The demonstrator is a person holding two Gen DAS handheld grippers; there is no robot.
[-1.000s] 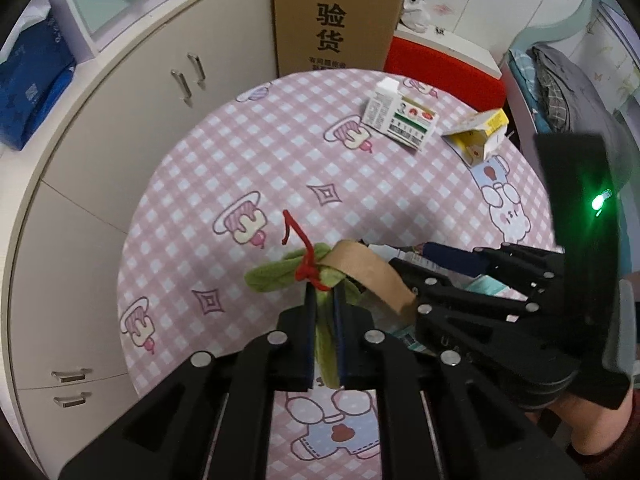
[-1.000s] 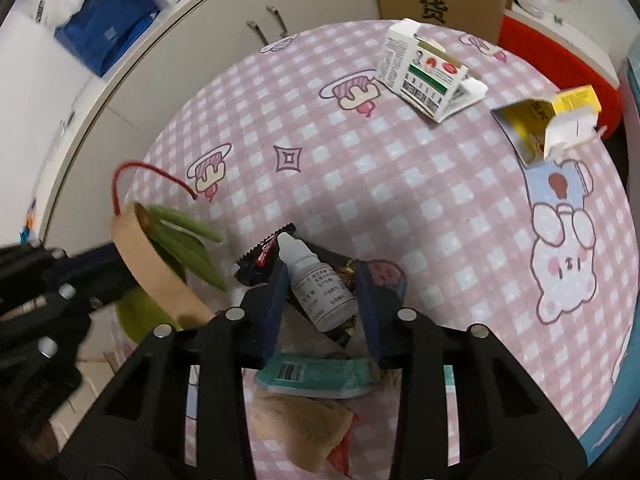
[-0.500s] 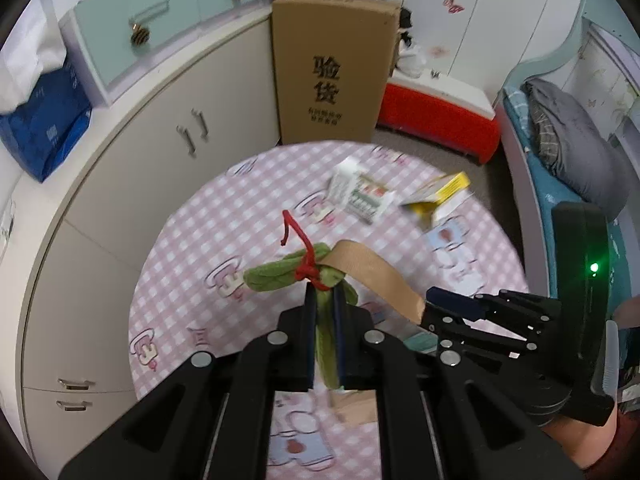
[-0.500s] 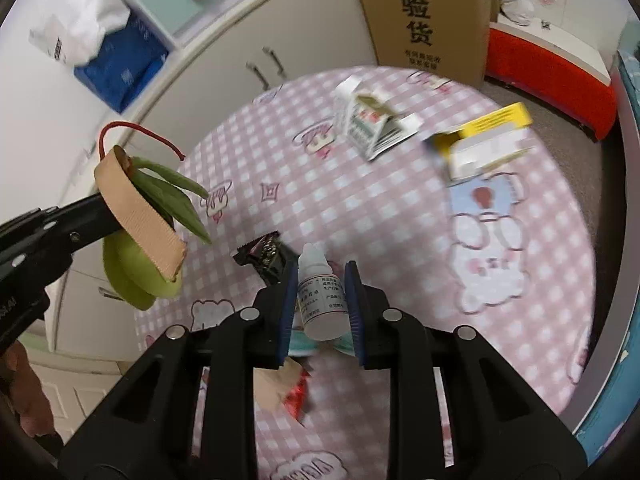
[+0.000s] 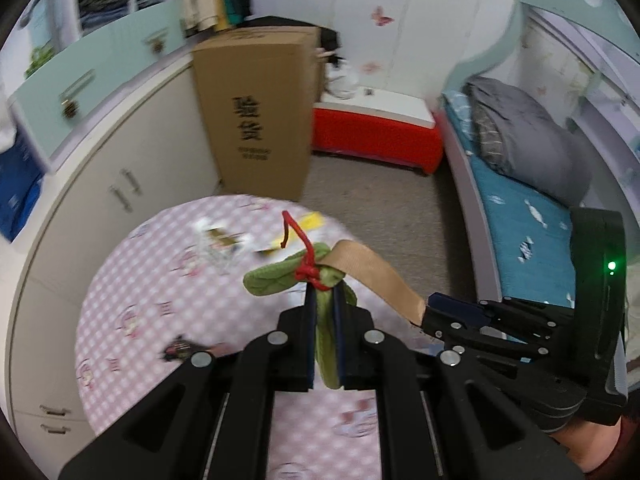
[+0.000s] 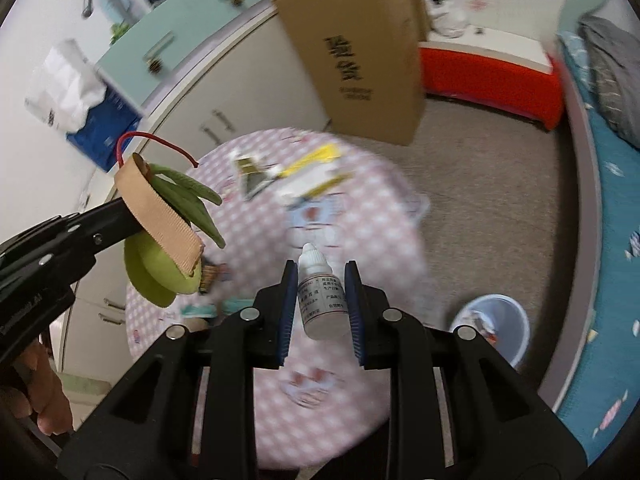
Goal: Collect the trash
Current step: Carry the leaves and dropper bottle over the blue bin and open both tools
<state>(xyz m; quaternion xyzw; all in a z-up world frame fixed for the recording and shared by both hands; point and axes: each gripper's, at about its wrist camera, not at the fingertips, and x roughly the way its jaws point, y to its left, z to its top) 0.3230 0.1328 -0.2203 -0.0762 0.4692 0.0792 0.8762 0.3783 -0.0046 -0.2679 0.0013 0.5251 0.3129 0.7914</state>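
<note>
Your left gripper (image 5: 323,312) is clenched on a soft green leaf bundle (image 5: 288,276), tied with thin red string (image 5: 298,236) and looped with a flat tan woven ribbon (image 5: 376,272). The bundle is limp and hangs partly outside the jaws, so it could slide out if you swing hard, and the trailing ribbon lies close against your right gripper, where it might snag.

Your right gripper (image 6: 320,296) grasps a small white dropper bottle (image 6: 320,300), a smooth plastic cylinder with a tapered cap and printed label. The pads meet it only at its sides, and a slick round body like that may twist or slip downward on a tilt.

Both pieces hang above the round pink checked tabletop (image 6: 360,224), well clear of it. The pale blue waste bin (image 6: 490,328) stands on the floor to the right, already holding some scraps. Its mouth is narrow, so releasing from this height risks a miss. Cartons (image 6: 296,172) lie at the far side of the tabletop, along with a dark wrapper (image 5: 182,350) nearer you, blurred here.
</note>
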